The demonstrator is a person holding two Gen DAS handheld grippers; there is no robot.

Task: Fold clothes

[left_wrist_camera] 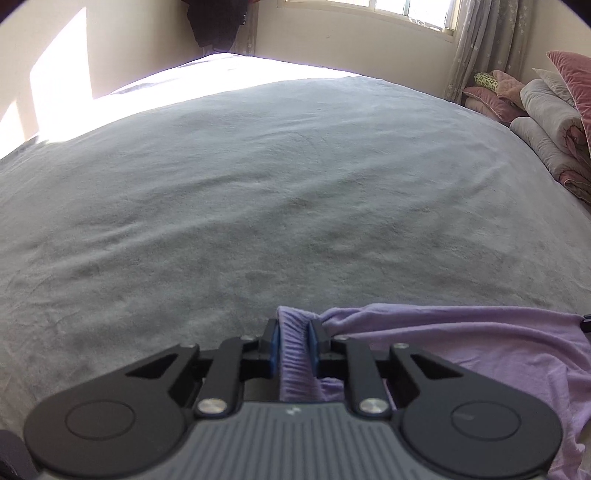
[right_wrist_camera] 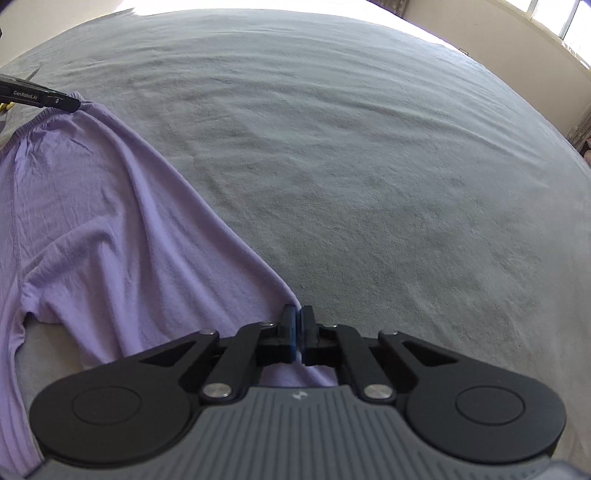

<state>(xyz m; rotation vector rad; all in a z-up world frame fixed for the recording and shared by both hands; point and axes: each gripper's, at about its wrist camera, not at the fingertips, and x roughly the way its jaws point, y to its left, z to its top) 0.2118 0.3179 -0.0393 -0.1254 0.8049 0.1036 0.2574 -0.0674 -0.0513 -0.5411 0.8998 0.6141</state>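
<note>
Lilac shirt [right_wrist_camera: 92, 206] pinched at both ends: left gripper [left_wrist_camera: 294, 341] jaws clamped on ribbed neckband, right gripper [right_wrist_camera: 297, 334] jaws closed tight on thin hem edge. Fabric sags between (some wrinkles), rest draped over grey bed blanket [left_wrist_camera: 258, 184]. Pillows [left_wrist_camera: 546, 122] stacked near window [left_wrist_camera: 406, 11].

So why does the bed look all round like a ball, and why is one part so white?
Left wrist view: the fisheye lens bulges the grey bed, and sun from the window whitens its far edge. Right wrist view: the same bulge, glare along the top, and the purple shirt stays sharp.
</note>
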